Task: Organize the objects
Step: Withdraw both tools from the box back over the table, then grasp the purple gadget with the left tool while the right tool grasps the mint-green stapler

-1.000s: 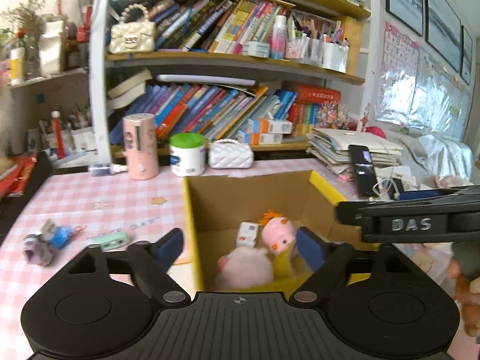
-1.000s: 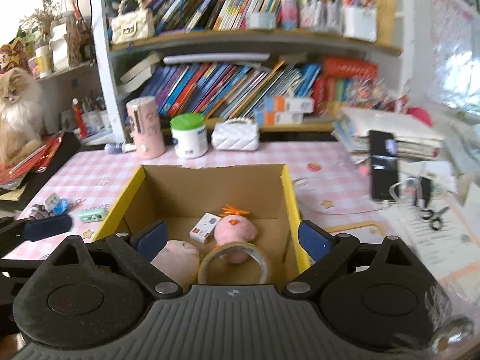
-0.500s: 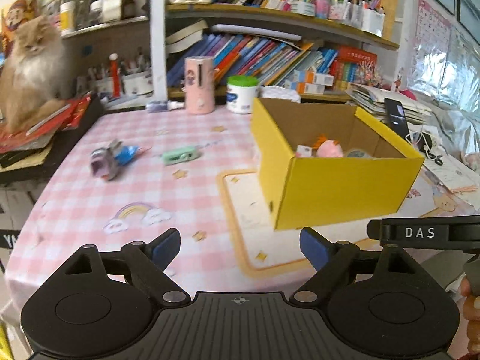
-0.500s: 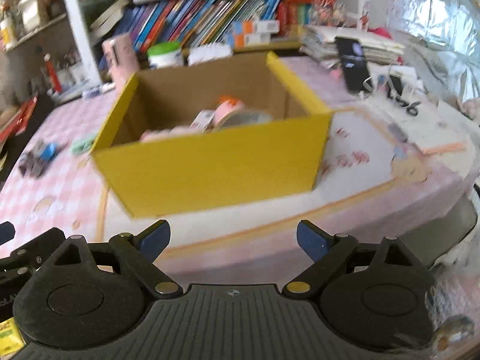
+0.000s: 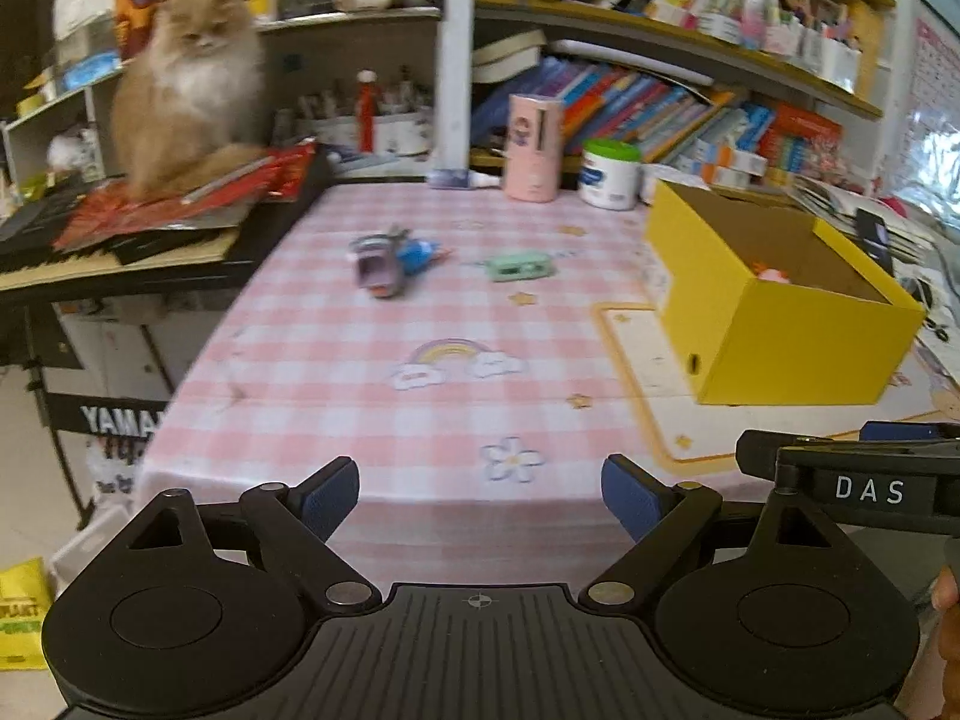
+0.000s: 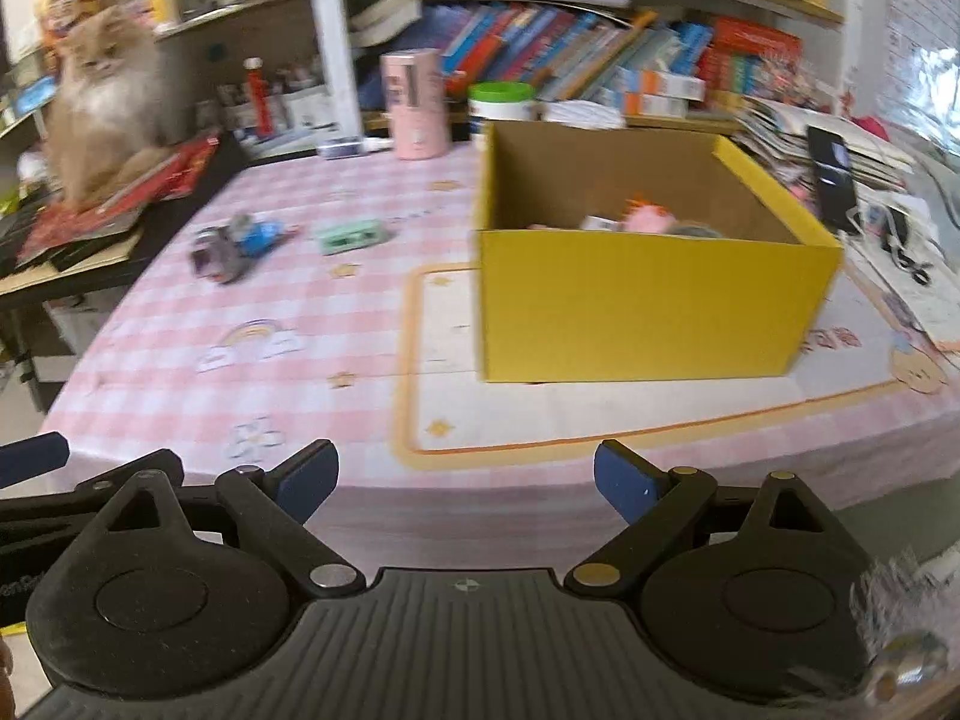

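An open yellow cardboard box (image 5: pixel 780 330) (image 6: pixel 648 300) stands on the pink checked tablecloth, right of centre. Inside it a pink plush toy (image 6: pixel 648 219) and other small items show above the rim. To the left of the box, a blue and purple toy (image 5: pixel 390 258) (image 6: pixel 240 243) and a small green item (image 5: pixel 519 267) (image 6: pixel 351 235) lie loose on the cloth. My left gripper (image 5: pixel 480 486) hovers off the table's front edge, its jaws opening with nothing between them. My right gripper (image 6: pixel 465 471) hangs beside it, open and empty, facing the box.
A cat (image 5: pixel 186 78) sits on red papers atop a keyboard at the left. A pink cylinder (image 5: pixel 534 147) and a green-lidded white jar (image 5: pixel 609 174) stand at the back before full bookshelves. A phone (image 6: pixel 831 177), papers and cables lie right of the box.
Both grippers have drawn back from above the box to beyond the table's front edge. The box now sits farther off, and the left view has swung left to take in the loose toys.
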A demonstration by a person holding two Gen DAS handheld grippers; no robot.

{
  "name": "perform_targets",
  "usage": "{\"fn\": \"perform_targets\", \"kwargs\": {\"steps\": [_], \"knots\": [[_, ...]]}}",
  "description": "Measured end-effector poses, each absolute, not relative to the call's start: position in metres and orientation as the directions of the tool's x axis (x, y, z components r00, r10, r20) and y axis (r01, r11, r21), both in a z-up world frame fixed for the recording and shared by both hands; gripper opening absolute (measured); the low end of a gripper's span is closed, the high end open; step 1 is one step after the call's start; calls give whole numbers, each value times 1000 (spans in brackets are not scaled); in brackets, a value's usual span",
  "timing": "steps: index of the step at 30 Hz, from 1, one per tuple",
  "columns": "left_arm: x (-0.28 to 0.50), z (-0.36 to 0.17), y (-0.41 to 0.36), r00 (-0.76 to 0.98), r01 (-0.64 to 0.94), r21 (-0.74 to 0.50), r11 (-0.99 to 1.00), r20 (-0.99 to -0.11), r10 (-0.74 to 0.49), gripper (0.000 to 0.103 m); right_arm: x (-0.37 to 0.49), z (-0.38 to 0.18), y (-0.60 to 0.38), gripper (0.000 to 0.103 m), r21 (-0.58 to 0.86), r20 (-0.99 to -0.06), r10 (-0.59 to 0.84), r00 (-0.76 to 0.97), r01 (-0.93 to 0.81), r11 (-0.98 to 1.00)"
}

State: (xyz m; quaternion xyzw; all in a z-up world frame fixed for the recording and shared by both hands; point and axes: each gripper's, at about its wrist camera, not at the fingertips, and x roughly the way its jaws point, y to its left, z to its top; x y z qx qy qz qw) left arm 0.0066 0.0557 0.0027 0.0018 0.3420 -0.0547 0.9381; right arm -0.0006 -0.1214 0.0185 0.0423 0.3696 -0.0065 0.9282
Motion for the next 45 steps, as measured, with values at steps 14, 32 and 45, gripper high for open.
{"fn": "perform_targets", "kwargs": {"steps": [14, 32, 45], "knots": [[-3, 10, 108, 787, 49, -45, 998, -613, -66, 97, -6, 32, -58, 92, 52, -656, 50, 754, -22, 998], [74, -13, 115, 738, -8, -72, 997, -673, -43, 97, 75, 17, -44, 92, 19, -694, 70, 717, -79, 997], [165, -16, 104, 731, -47, -57, 997, -682, -4, 97, 186, 7, -53, 91, 36, -708, 127, 694, -144, 989]]}}
